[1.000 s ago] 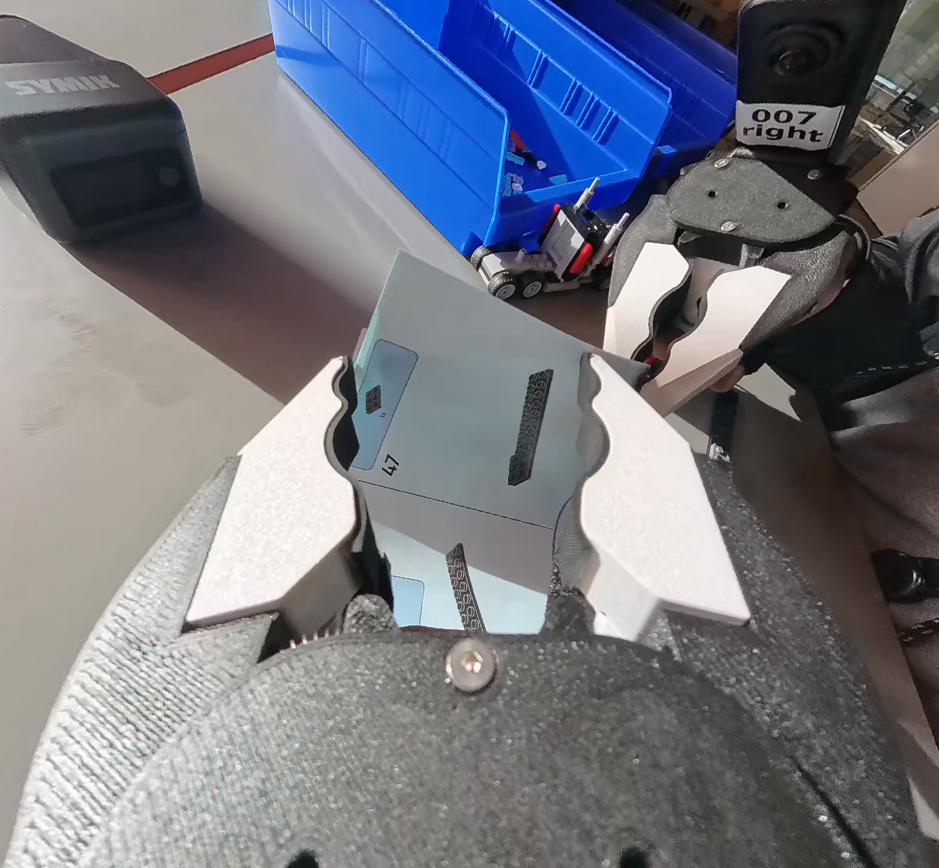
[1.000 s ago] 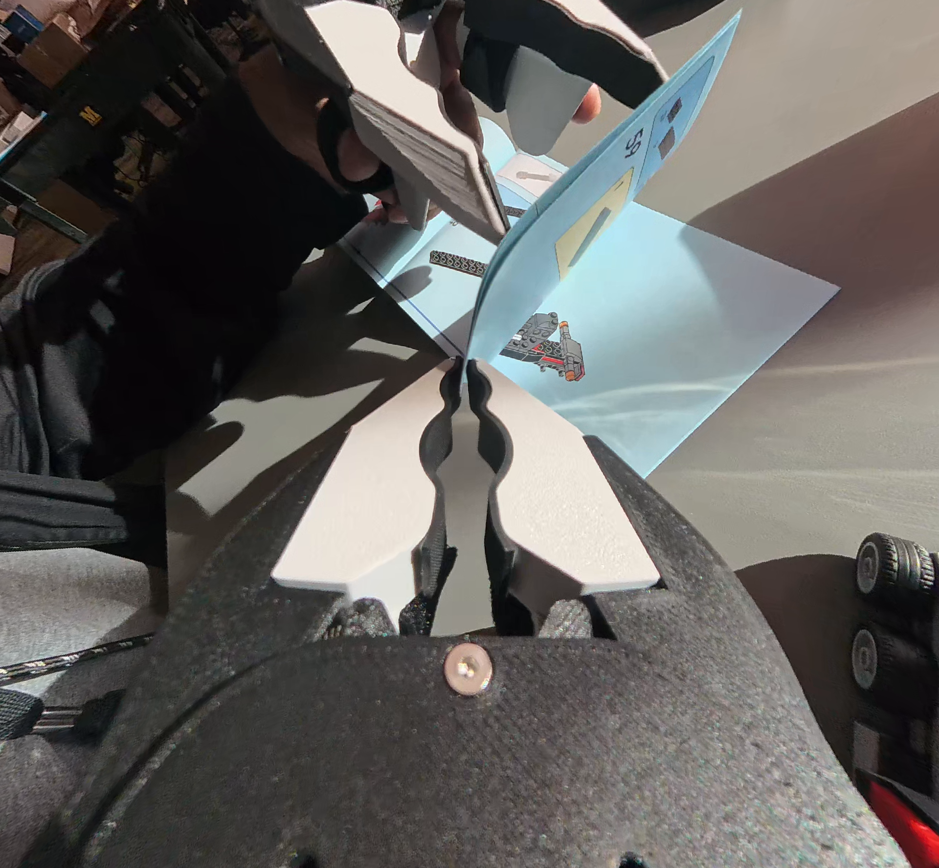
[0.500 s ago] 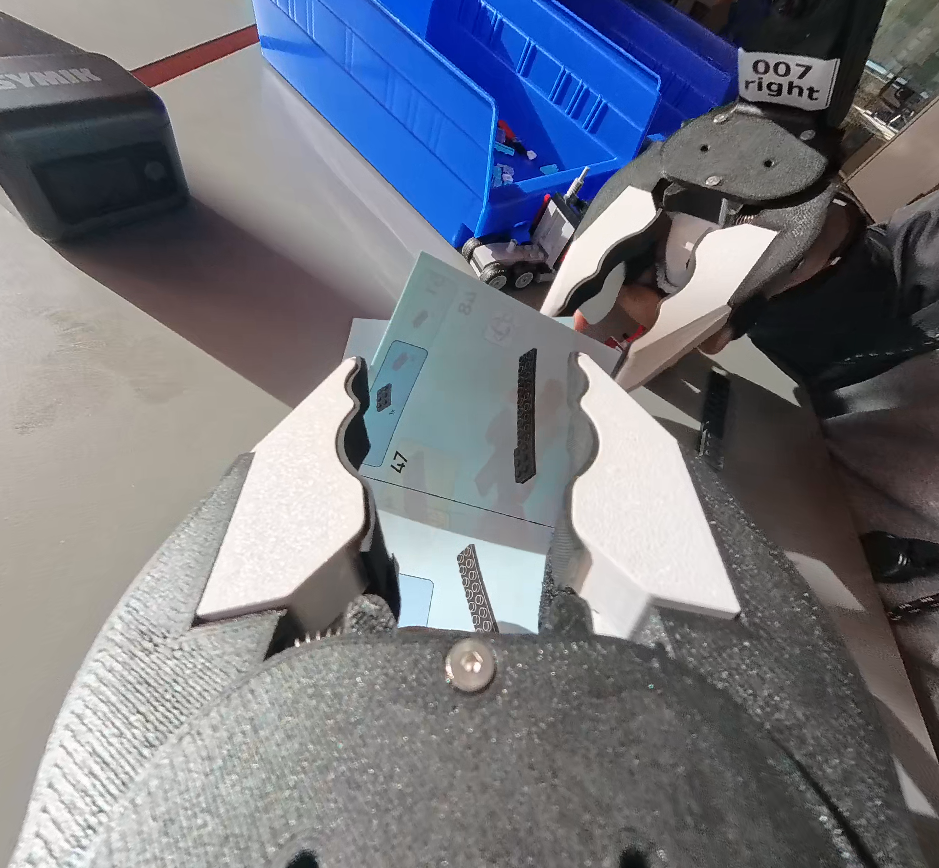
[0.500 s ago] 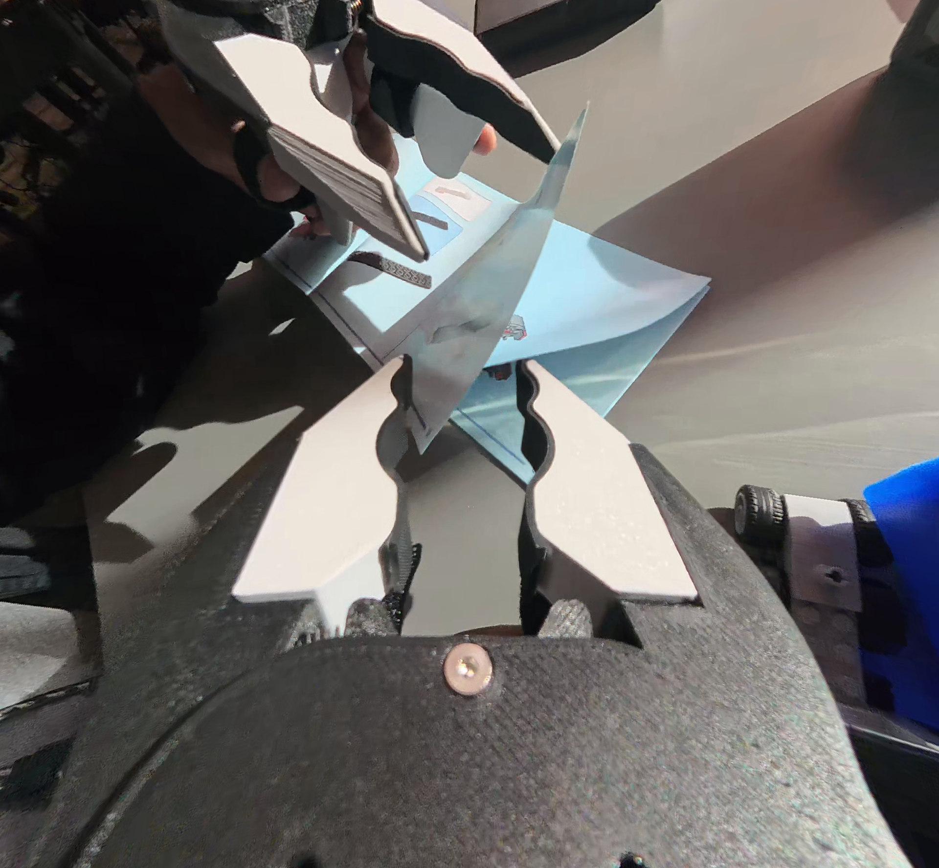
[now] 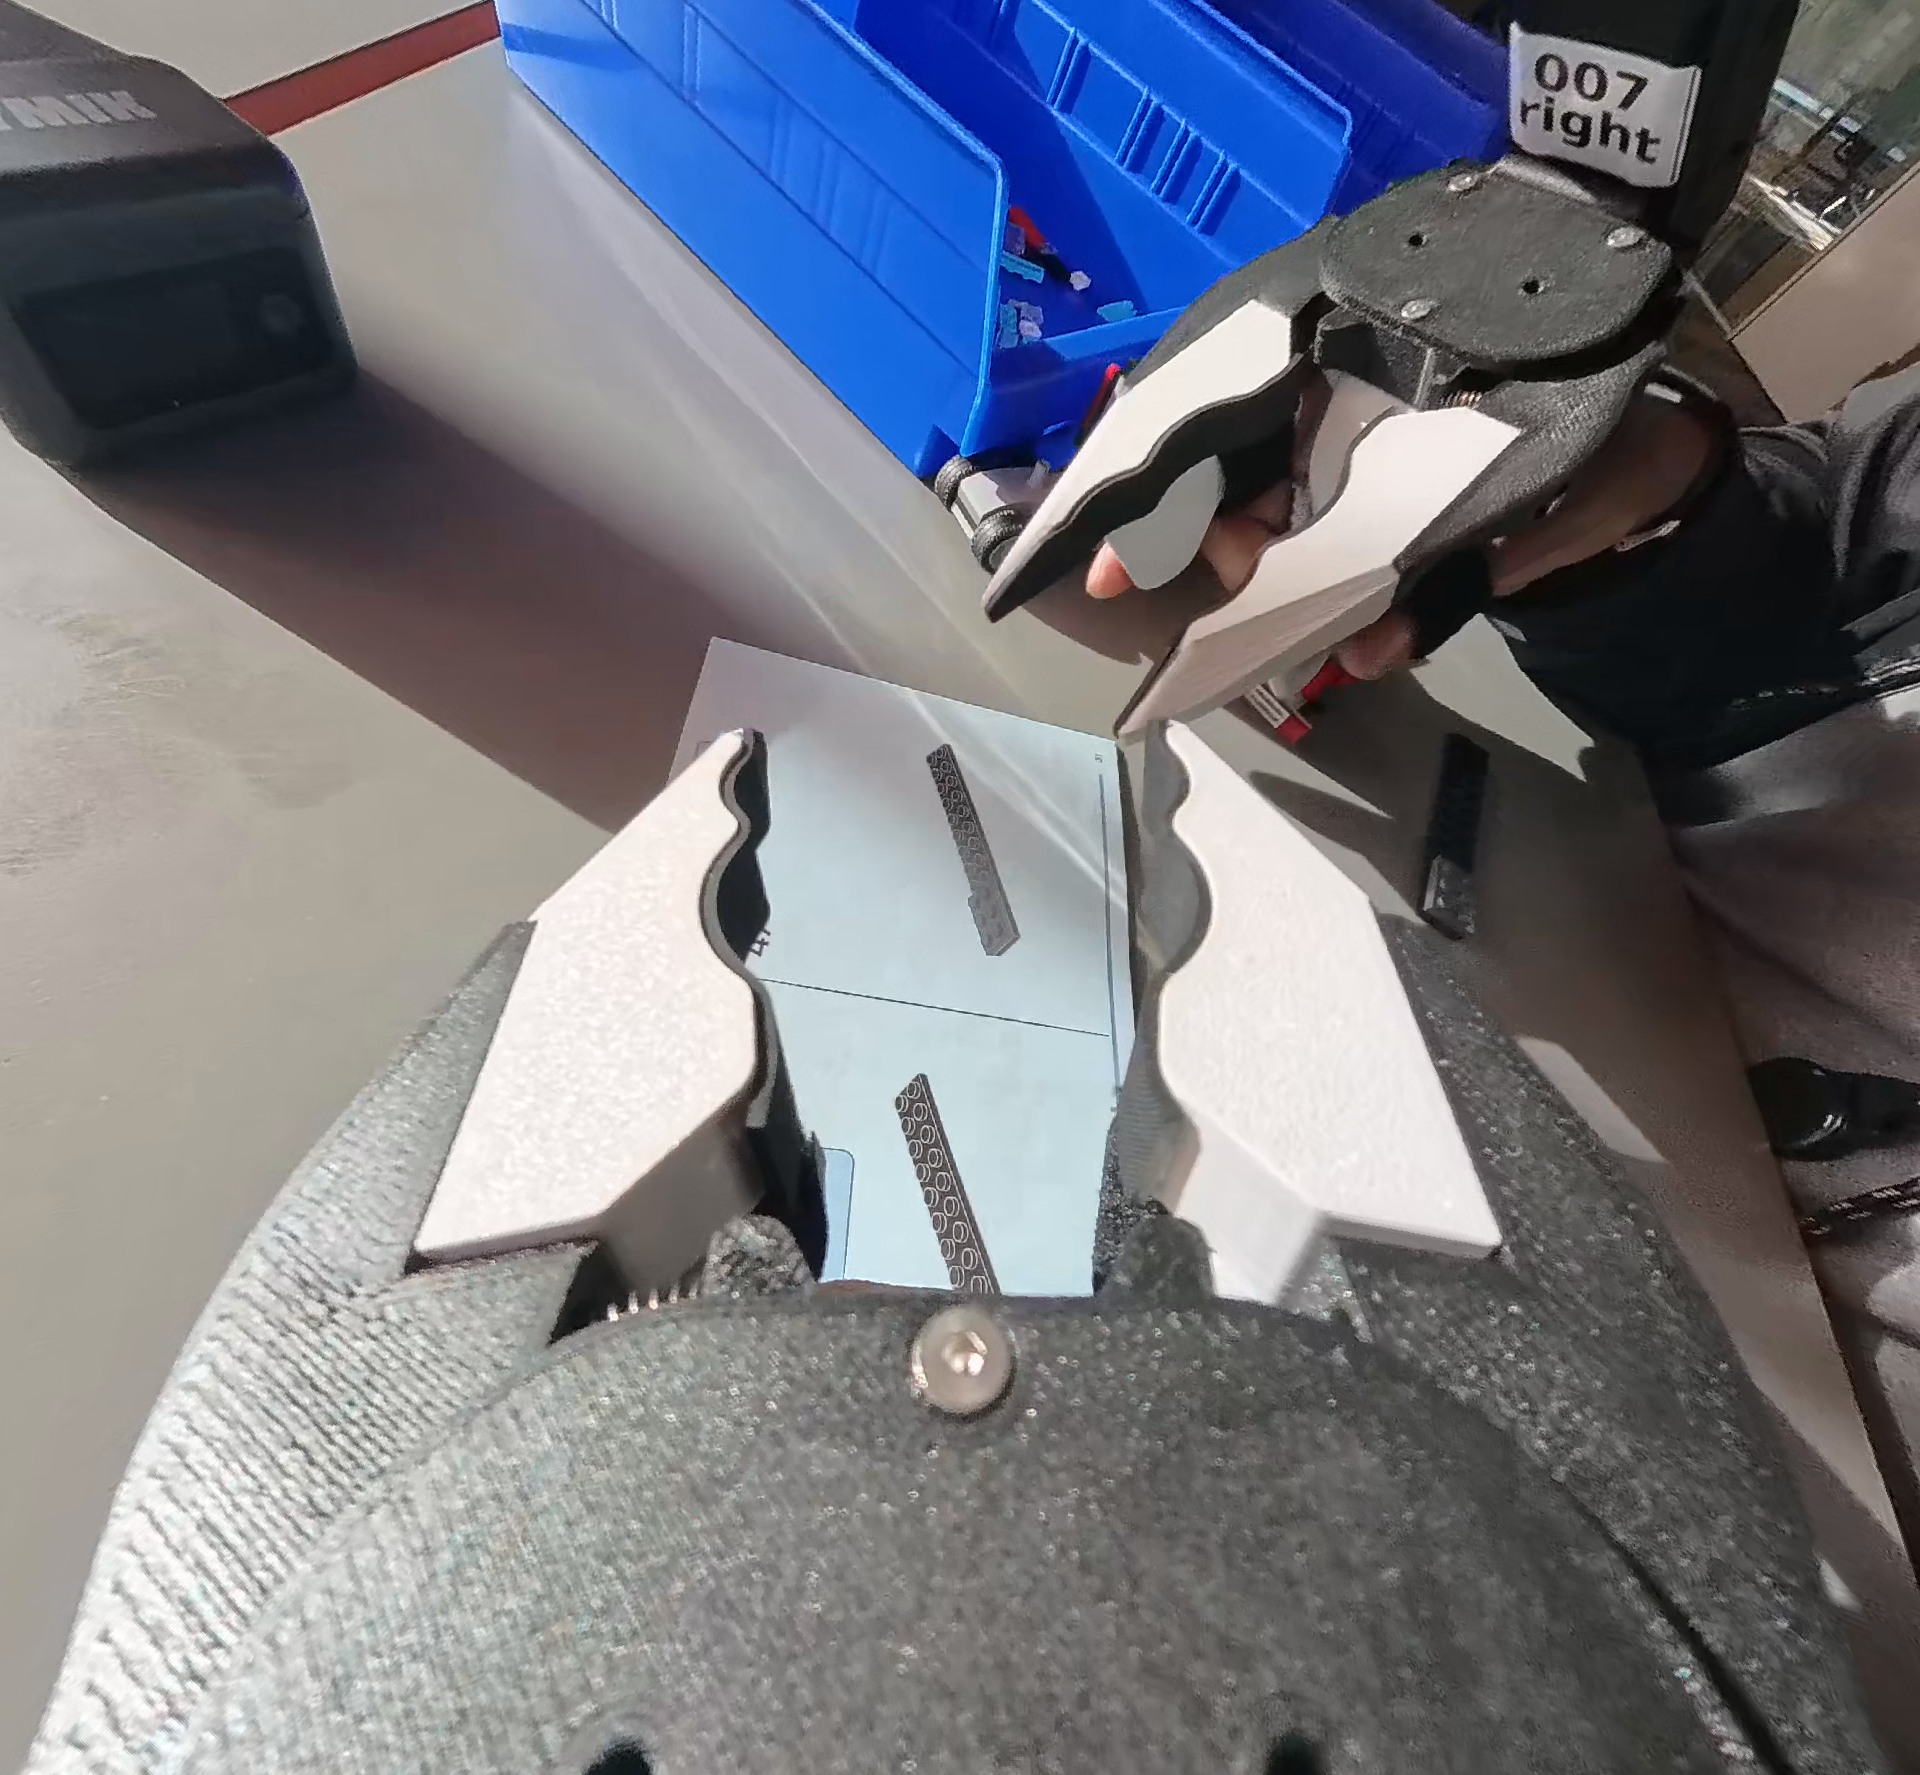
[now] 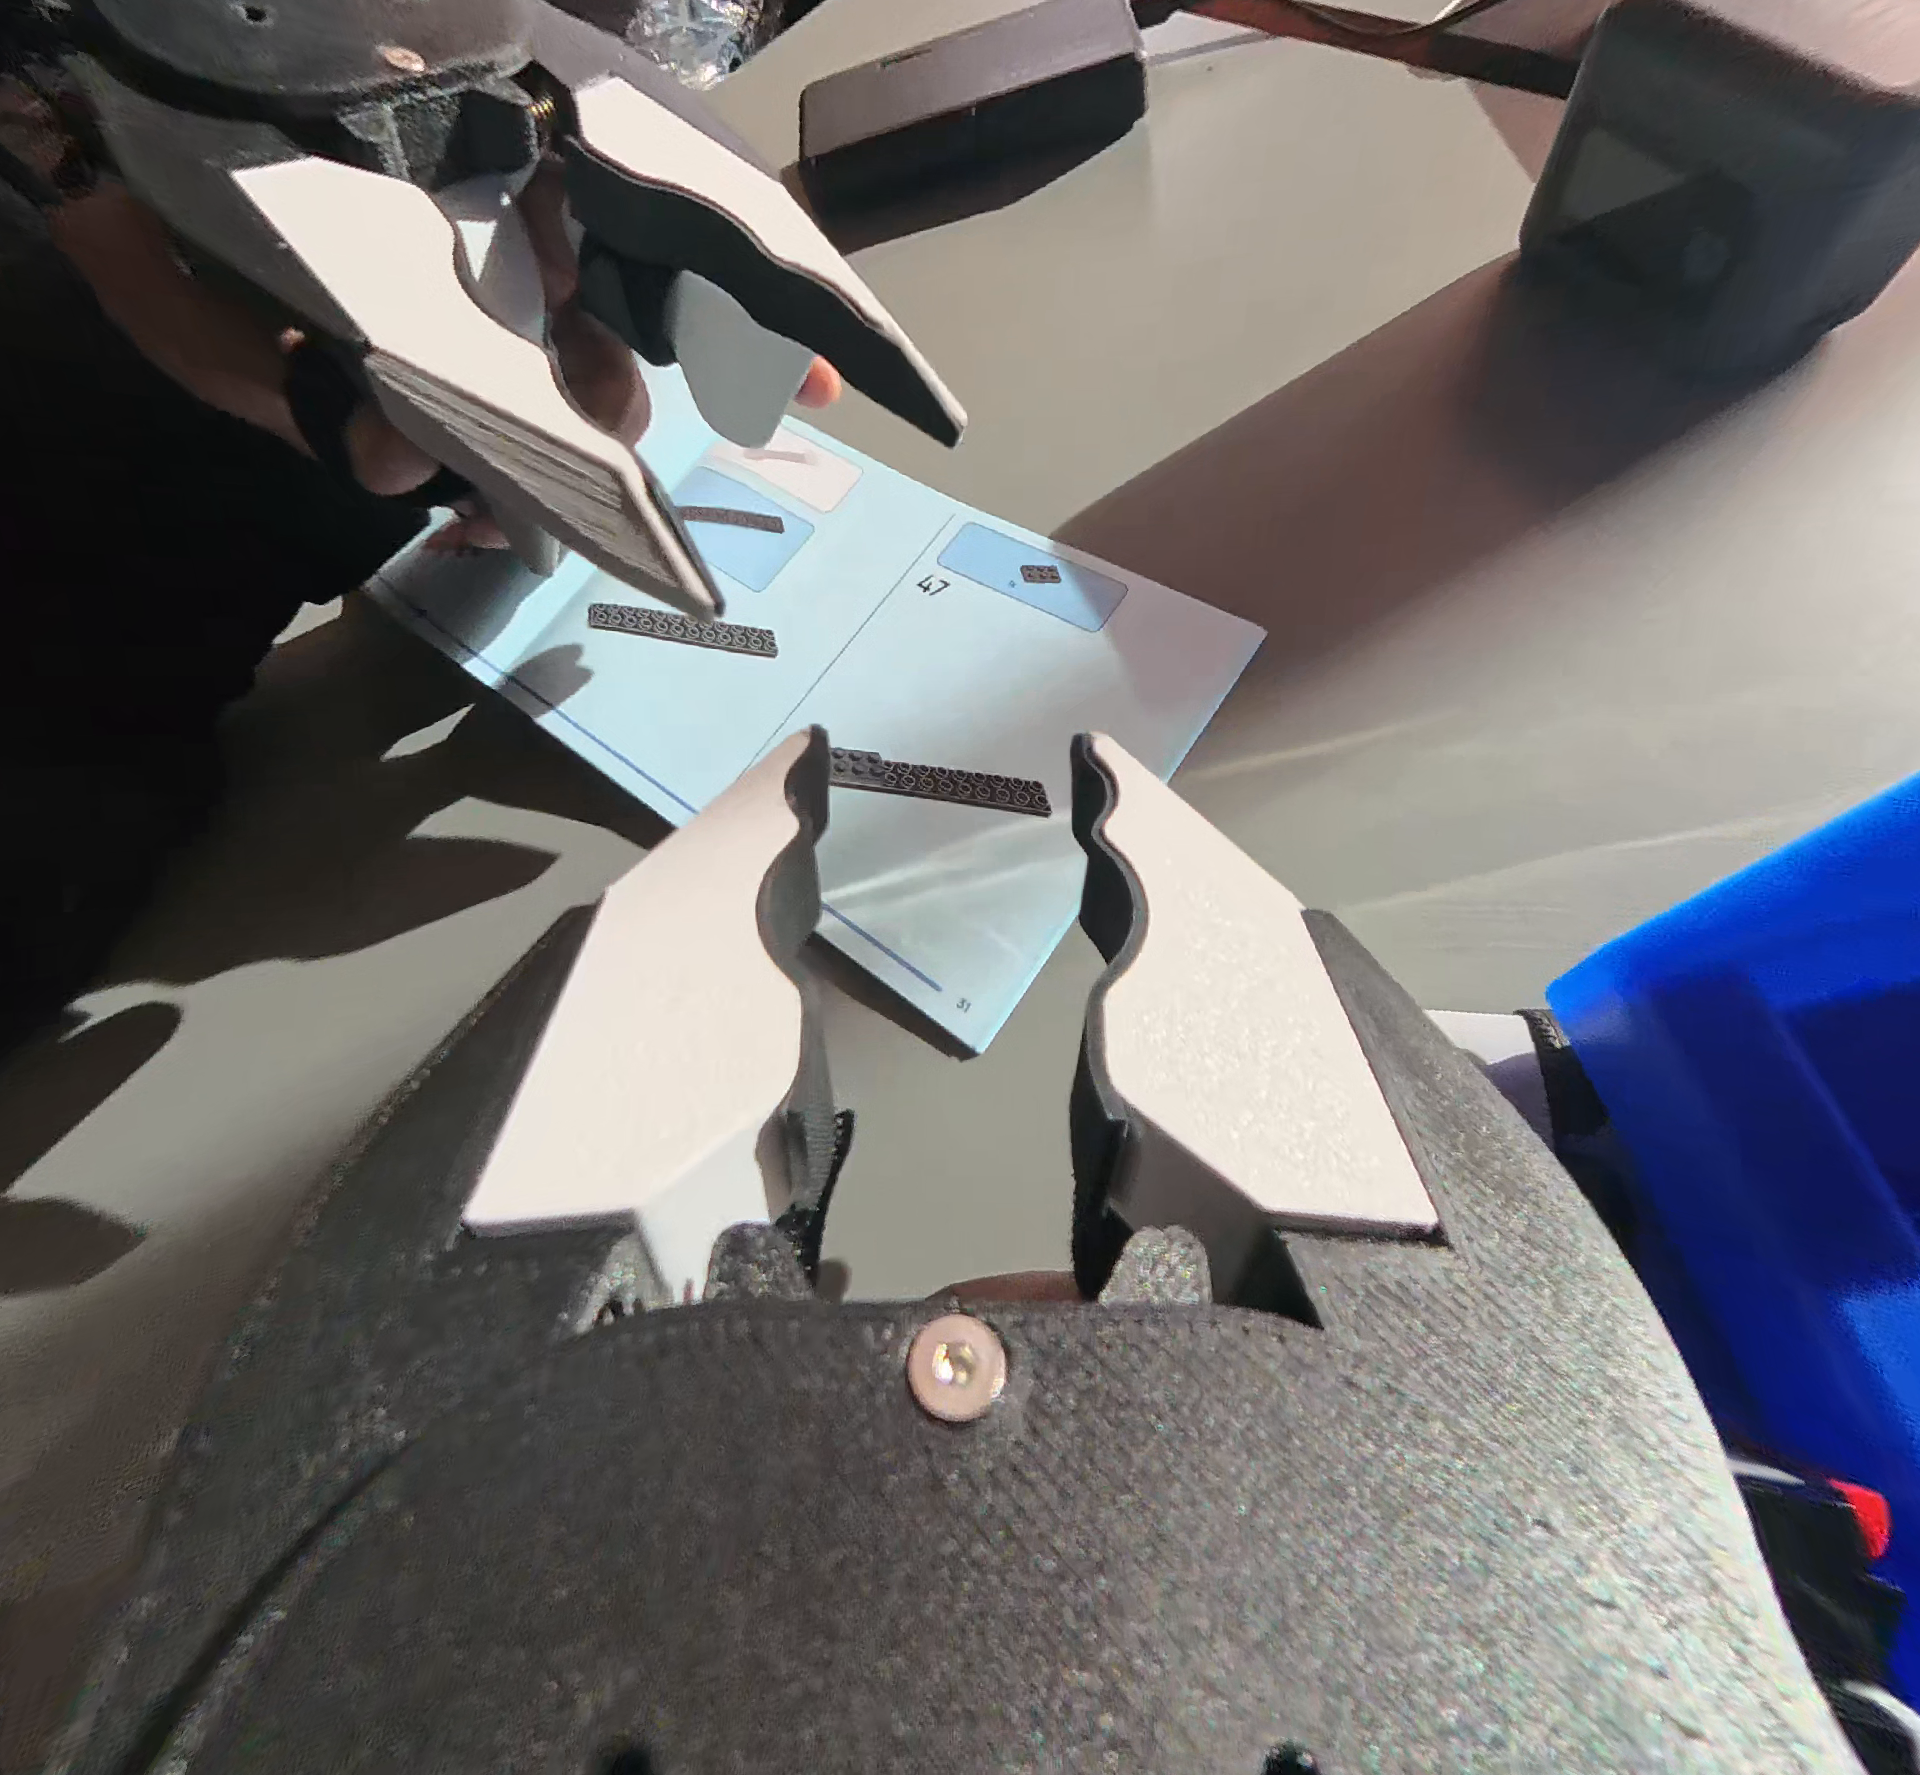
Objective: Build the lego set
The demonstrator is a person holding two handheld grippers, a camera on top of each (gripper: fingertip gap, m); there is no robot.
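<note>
Lego instruction booklet (image 6: 997,686): lies open and flat on the grey table (image 5: 312,686), pale blue pages showing long dark plates.
Left gripper (image 5: 940,749): fingers spread wide, nothing between them, poised over the booklet's near page.
Right gripper (image 6: 945,759): jaws apart and empty, above the booklet's corner, just beside the left gripper's tip.
Black lego plate (image 5: 1455,837): long studded strip on the table, beside the booklet.
Lego truck (image 5: 987,510): partly hidden behind the right gripper, against the blue bin.
Blue bin (image 5: 831,115): holds small loose pieces.
Black box (image 5: 135,250): well apart, far side of the table.
</note>
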